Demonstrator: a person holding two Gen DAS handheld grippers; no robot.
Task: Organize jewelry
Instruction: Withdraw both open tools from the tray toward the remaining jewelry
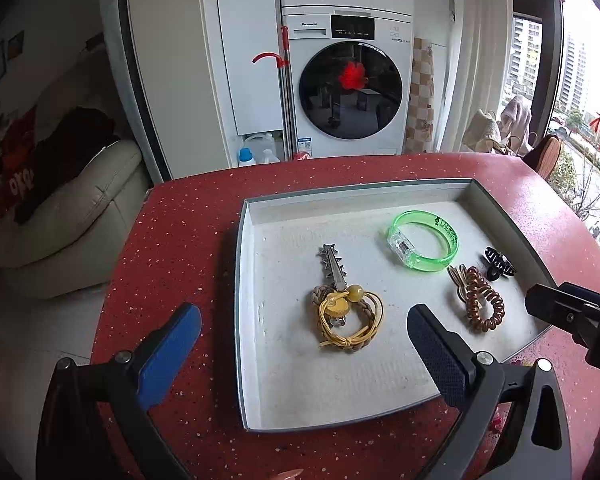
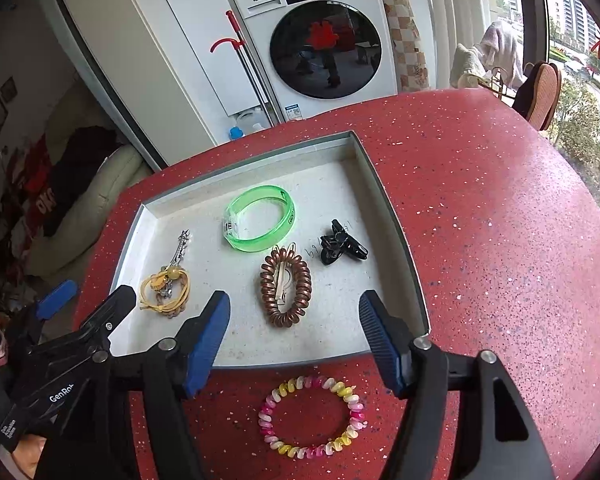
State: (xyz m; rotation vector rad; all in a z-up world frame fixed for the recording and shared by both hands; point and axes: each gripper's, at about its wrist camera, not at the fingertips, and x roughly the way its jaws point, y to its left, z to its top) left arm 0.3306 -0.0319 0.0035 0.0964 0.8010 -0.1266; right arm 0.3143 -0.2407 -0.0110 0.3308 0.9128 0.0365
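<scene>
While both claws hang spread and gripping nothing, the shallow grey tray (image 2: 384, 184) on the red speckled table (image 2: 500, 220) already holds most of the jewelry: a green bangle (image 2: 260, 220), a black claw clip (image 2: 342, 244), a brown spiral hair tie (image 2: 286, 286) with a pale clip lying inside its ring, and a yellow cord bundle (image 2: 166, 286) touching a silver spiked clip (image 1: 334, 266). The right gripper (image 2: 294, 340) hovers above the tray's near rim, and just outside that rim lies a pink-and-yellow spiral hair tie (image 2: 312, 418). The left gripper (image 1: 304, 350) straddles the tray's left wall. Bare tabletop stretches right of the tray.
</scene>
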